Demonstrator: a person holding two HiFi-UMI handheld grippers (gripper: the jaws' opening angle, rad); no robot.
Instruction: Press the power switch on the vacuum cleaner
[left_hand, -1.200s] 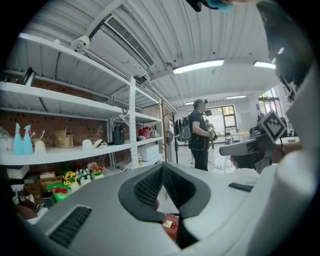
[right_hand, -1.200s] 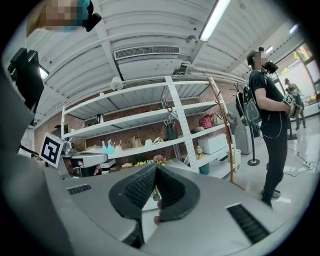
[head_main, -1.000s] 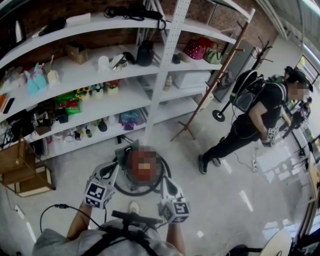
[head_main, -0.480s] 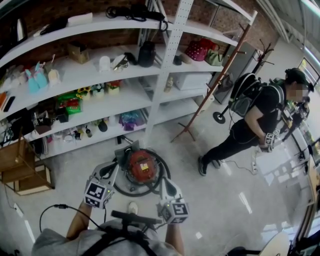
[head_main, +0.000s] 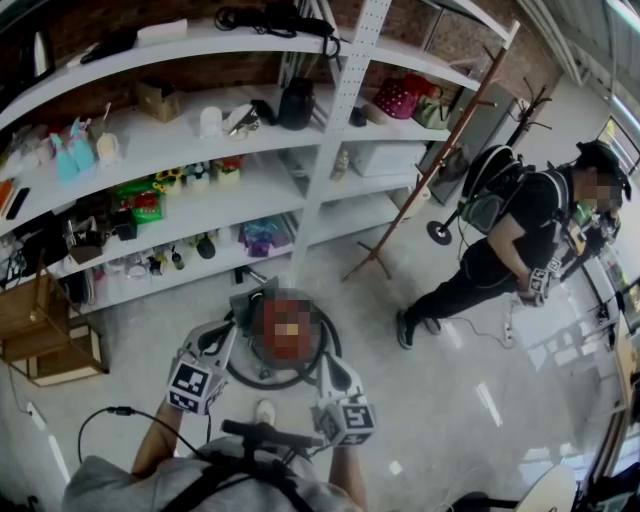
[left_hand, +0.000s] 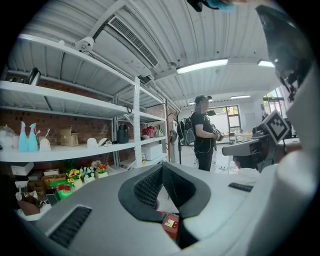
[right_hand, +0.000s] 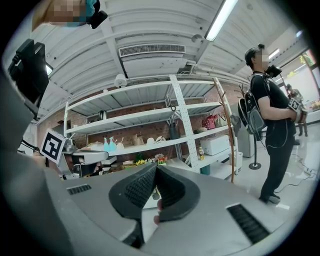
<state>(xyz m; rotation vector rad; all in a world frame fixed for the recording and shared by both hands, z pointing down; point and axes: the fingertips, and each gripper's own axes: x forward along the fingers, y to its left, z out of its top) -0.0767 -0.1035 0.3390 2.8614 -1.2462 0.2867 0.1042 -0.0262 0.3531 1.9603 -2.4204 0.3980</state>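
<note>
- The left gripper (head_main: 229, 336) has its jaws closed tip to tip, holding nothing.
- The right gripper (head_main: 326, 362) is the same, pinched together and empty.
- The vacuum cleaner (head_main: 246, 302) sits on the floor (head_main: 440, 400) between them (red shell, hose looped around it).
- Shelves (head_main: 330, 130) stand behind it.
- A person (head_main: 510, 235) stands well apart.

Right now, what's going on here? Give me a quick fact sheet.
Place: room with white shelves holding small items
Vacuum cleaner: on the floor before the shelves, black hose looped round it
Left hand-held gripper: jaws shut, over the vacuum's left side
Right hand-held gripper: jaws shut, by its right edge
Bystander: standing at right, wearing a backpack
</note>
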